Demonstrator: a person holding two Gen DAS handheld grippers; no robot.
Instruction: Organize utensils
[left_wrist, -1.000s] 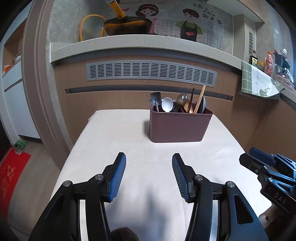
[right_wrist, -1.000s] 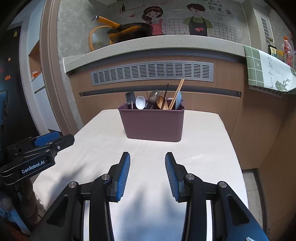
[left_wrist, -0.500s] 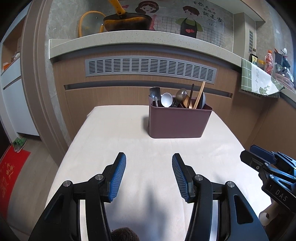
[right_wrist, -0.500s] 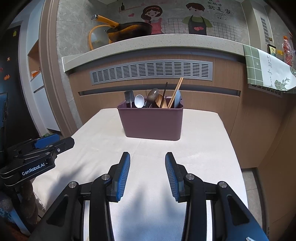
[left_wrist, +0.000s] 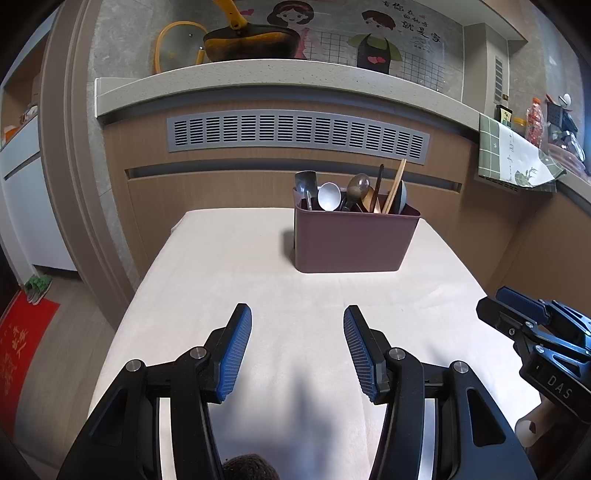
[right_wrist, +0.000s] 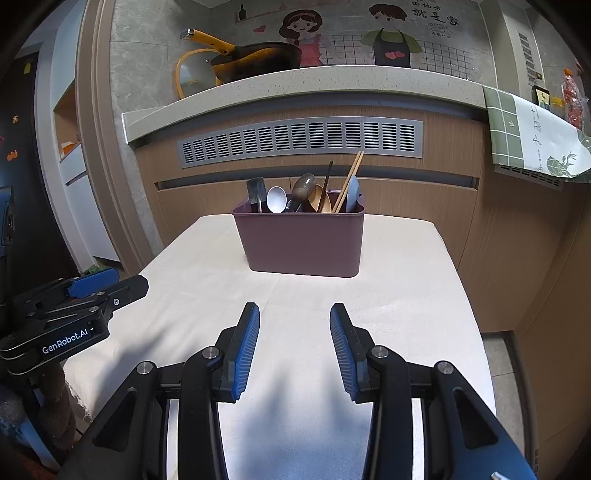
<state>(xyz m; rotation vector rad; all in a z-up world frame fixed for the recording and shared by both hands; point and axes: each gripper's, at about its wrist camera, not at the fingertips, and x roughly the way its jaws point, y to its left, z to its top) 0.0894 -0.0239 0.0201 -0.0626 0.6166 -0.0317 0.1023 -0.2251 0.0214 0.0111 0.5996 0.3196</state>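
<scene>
Both the left gripper (left_wrist: 297, 341) and right gripper (right_wrist: 294, 341) hang spread and empty over the cream-clothed table's (right_wrist: 406, 295) near edge; the mauve plastic utensil caddy (right_wrist: 301, 242) stands well ahead toward the far edge. Tugging one of its crowded, leaning utensils (right_wrist: 306, 194) could tip it

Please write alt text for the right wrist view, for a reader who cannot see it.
The open right gripper hovers empty above a white-covered table, facing a maroon utensil holder filled with spoons and chopsticks. The left gripper shows at the left edge.
</scene>
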